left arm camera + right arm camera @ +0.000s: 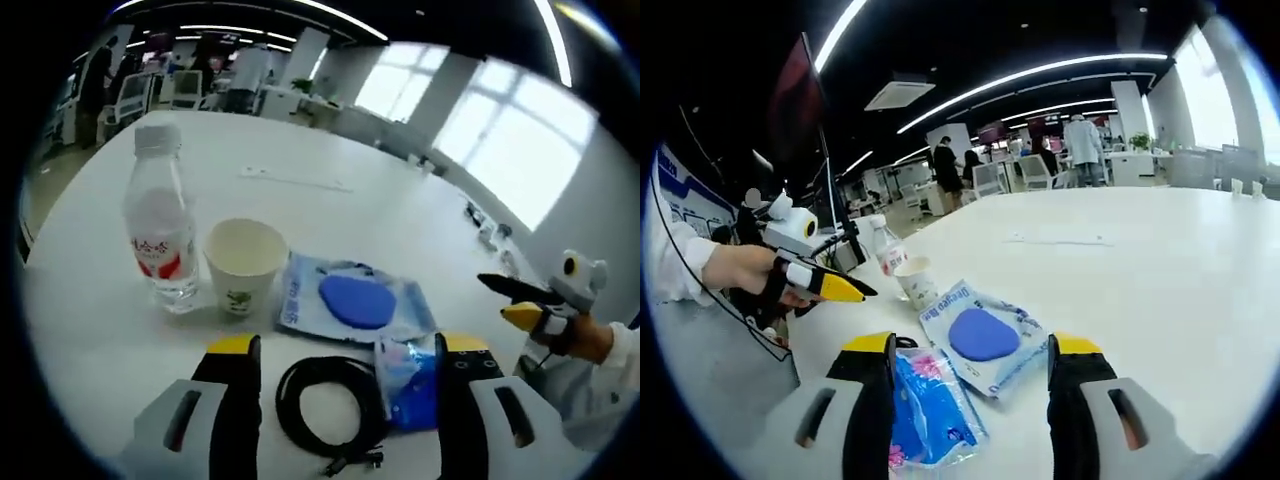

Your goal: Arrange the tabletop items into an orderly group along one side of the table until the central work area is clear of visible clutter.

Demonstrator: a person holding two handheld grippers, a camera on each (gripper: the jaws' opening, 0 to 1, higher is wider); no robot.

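On the white table (pixel 420 215), your left gripper (pixel 349 352) is hovering spread over a coiled black cable (pixel 325 403); your right gripper (pixel 971 353), jaws apart, is facing 2 blue plastic packets (pixel 983 338). A clear water bottle (pixel 160 228) and paper cup (pixel 244 264) are standing side by side in the left gripper view.
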